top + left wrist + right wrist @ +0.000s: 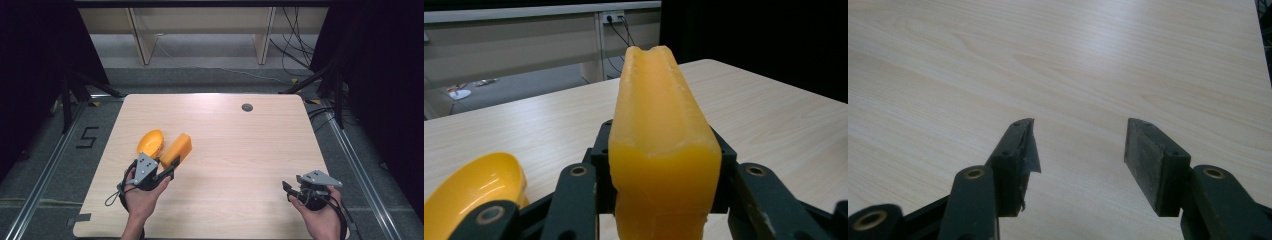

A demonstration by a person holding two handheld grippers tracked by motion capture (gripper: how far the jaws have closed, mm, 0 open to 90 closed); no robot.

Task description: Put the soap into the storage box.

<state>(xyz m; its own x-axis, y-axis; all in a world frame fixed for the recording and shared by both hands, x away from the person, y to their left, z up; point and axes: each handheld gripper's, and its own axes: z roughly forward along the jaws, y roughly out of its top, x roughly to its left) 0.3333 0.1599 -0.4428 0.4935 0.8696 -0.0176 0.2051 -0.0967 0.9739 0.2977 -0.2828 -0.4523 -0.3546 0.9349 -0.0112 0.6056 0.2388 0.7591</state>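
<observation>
Your left gripper: jaws clamped on the near end of the yellow block. Block looks waxy, slightly soft, probably slick; grip it low and mid-width. Yellow bowl just beside the block. Your right gripper: jaws apart, empty, well away from the block over bare worktop.

Left gripper: jaws clamped on orange block, no free gap between them. Yellow bowl just beside block on gripper's left, blocks passage there. Right gripper: jaws apart, bare table ahead and to either side, unobstructed.
</observation>
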